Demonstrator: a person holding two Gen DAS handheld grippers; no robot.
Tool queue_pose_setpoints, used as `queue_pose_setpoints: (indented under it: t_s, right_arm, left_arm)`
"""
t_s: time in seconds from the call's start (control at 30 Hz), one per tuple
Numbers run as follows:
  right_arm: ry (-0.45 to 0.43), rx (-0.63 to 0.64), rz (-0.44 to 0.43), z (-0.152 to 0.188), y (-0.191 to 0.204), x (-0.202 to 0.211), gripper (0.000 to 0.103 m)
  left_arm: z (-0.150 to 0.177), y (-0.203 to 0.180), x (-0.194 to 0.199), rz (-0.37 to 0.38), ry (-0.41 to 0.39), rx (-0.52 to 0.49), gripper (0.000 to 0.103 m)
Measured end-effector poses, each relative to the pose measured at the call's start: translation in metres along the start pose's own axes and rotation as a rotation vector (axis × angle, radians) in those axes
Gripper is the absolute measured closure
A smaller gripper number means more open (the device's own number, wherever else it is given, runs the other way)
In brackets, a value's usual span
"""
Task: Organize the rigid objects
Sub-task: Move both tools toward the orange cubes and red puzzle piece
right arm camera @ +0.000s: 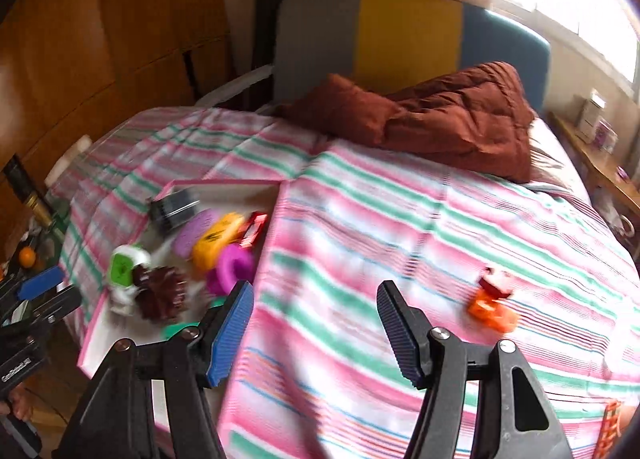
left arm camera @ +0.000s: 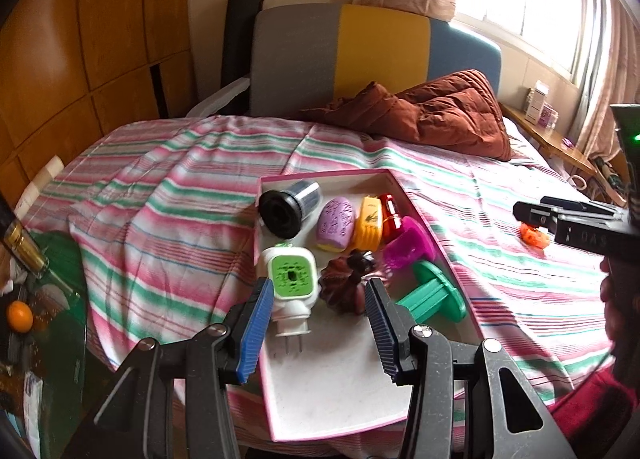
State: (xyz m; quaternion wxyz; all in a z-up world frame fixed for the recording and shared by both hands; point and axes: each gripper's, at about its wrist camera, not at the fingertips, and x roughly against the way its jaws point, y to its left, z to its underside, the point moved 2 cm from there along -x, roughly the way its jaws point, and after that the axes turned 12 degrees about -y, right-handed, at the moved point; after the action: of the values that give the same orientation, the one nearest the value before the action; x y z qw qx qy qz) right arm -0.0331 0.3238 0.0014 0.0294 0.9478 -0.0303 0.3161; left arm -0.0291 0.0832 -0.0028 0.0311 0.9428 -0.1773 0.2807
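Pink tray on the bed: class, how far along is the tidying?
Done: the pink tray already holds several small items, including a green plug. In hand: nothing; the left gripper and right gripper are open. Left: an orange toy lies on the bedsheet.

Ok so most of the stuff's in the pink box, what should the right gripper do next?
Probably reach the open right gripper toward the orange toy, the one item lying on the striped sheet outside the box. Its jaws hold nothing.
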Motion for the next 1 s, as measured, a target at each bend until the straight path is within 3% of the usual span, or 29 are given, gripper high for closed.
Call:
queue_pose_setpoints:
  t_s: [0.33, 0.47, 0.53, 0.63, 0.77, 1.0]
  right_arm:
    - [-0.027, -0.151, 0.220, -0.004, -0.109, -0.002, 0.038]
    - [-0.046, -0.285, 0.325, 0.016, -0.162, -0.003, 0.038]
    - [-0.002, -0.388, 0.364, 0.031, -0.186, -0.005, 0.038]
    - [-0.044, -0.512, 0.364, 0.034, -0.210, 0.006, 0.038]
    - [-0.036, -0.609, 0.354, 0.042, -0.226, 0.011, 0.038]
    - [-0.032, -0.675, 0.358, 0.045, -0.235, 0.012, 0.038]
  left_arm:
    - [-0.015, -0.040, -0.010, 0.058, -0.005, -0.079, 0.055]
    - [-0.020, -0.058, -0.017, 0.075, 0.002, -0.116, 0.055]
    - [-0.022, -0.069, -0.021, 0.084, 0.005, -0.136, 0.055]
    - [-0.025, -0.086, -0.030, 0.103, 0.015, -0.162, 0.055]
    - [-0.028, -0.109, -0.042, 0.133, 0.026, -0.195, 0.055]
    - [-0.029, -0.148, -0.062, 0.186, 0.049, -0.241, 0.055]
